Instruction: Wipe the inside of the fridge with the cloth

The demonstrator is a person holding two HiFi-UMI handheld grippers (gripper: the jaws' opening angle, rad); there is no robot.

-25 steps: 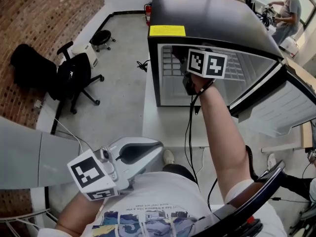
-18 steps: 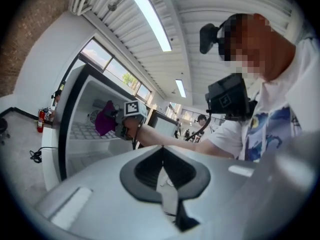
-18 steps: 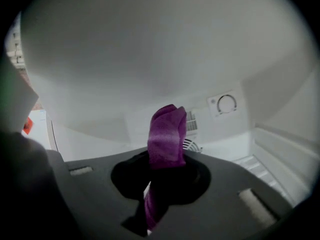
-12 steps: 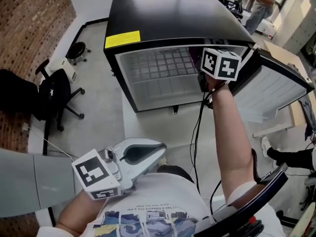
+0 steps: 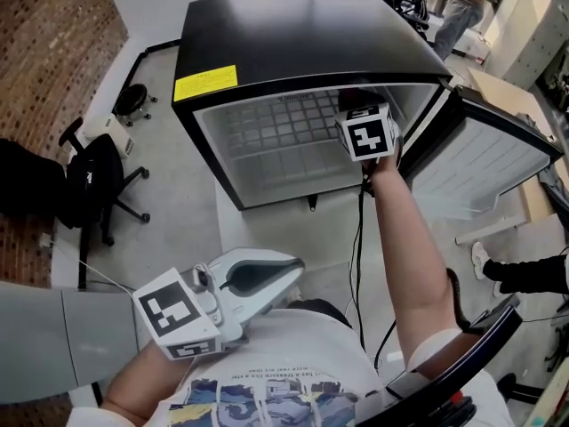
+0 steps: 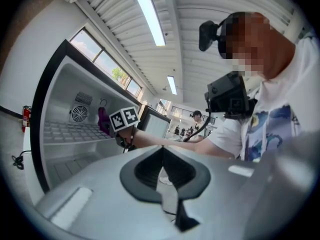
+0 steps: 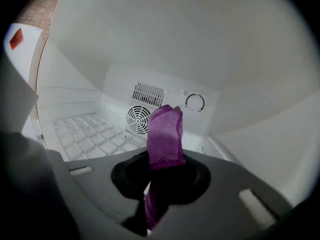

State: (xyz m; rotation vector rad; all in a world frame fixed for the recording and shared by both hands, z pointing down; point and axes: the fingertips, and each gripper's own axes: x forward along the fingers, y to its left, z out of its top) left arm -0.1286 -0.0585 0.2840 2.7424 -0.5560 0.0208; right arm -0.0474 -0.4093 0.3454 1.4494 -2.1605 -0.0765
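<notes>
A small black fridge with a white interior (image 5: 293, 34) stands with its door (image 5: 471, 163) swung wide to the right, on a pale tabletop (image 5: 267, 229) above a grey concrete floor (image 5: 178, 185). It carries one yellow label (image 5: 205, 83) on its top front edge and holds one white wire shelf (image 5: 284, 127). The right gripper (image 7: 162, 184) reaches into the upper compartment, its jaws clamped on a purple cloth (image 7: 166, 136) that sticks up out of them. The cloth is near the back wall, in front of one round fan grille (image 7: 141, 119) and one dial (image 7: 194, 102), and it cannot be told whether it touches that wall. A black cable (image 5: 358, 238) hangs from this gripper down along the forearm. The left gripper (image 5: 267, 274) is held low by the person's chest, well away from the fridge, its jaws together with nothing between them. One black office chair (image 5: 89, 181) and one black stool (image 5: 133, 100) stand by a red brick wall (image 5: 44, 52) on the left.
</notes>
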